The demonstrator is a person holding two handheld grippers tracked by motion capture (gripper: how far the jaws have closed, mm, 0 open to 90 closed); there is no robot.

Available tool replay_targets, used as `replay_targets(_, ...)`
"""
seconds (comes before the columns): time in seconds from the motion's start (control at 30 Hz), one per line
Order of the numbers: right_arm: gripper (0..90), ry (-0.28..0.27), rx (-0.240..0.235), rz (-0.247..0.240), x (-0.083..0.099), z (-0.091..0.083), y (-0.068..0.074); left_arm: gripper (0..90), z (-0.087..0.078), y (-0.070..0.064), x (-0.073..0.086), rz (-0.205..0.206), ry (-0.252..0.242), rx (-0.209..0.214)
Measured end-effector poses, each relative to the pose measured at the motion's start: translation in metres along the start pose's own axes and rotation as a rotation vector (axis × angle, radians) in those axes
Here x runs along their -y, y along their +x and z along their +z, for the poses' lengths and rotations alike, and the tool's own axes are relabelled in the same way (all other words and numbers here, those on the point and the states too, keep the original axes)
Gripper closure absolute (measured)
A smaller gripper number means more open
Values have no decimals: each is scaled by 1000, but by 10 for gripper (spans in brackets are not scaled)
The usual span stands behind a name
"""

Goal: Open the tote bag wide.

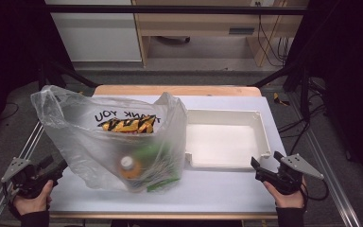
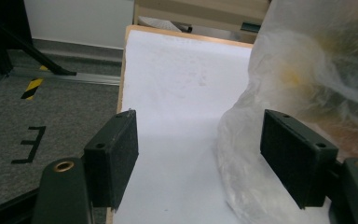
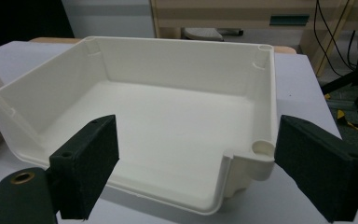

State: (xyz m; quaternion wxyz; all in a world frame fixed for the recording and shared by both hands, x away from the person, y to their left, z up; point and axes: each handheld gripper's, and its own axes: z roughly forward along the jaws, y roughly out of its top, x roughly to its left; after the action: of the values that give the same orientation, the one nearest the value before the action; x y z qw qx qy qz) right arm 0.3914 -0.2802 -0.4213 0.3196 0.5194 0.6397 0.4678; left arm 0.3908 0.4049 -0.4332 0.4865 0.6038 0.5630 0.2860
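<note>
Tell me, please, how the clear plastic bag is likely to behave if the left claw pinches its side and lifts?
The plastic bag looks thin and crinkled, so it would probably stretch and sag, not lift stiffly. The bottle and snack packet inside may slide downward. Its glossy film may slip between the left claw's open pads.

— What's around me here?
— Grey carpet floor (image 1: 184,75), black frame poles (image 1: 283,71), a pale wooden cabinet (image 1: 208,23) beyond my desk (image 1: 227,194), cables (image 1: 272,42) hanging beside it.
— And the light?
— Dim at both sides.
</note>
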Motion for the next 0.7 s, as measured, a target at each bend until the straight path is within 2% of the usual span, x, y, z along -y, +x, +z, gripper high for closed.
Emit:
replay_targets(0.13, 144, -9, -20, 10, -2, 1, 5, 276, 0, -7, -5, 28, 4, 8)
replay_targets(0.23, 149, -17, -17, 14, -3, 2, 6, 276, 0, -10, -7, 38, 3, 15)
replay_targets(0.37, 151, -29, -26, 41, -7, 1, 8, 276, -1, -13, -13, 40, -4, 39)
replay_targets(0.63, 168, -42, -68, 33, -16, 4, 23, 276, -13, -13, -22, 22, -47, 54)
replay_targets(0.7, 174, -38, -80, 25, -18, 5, 27, 275, -16, -13, -24, 28, -53, 53)
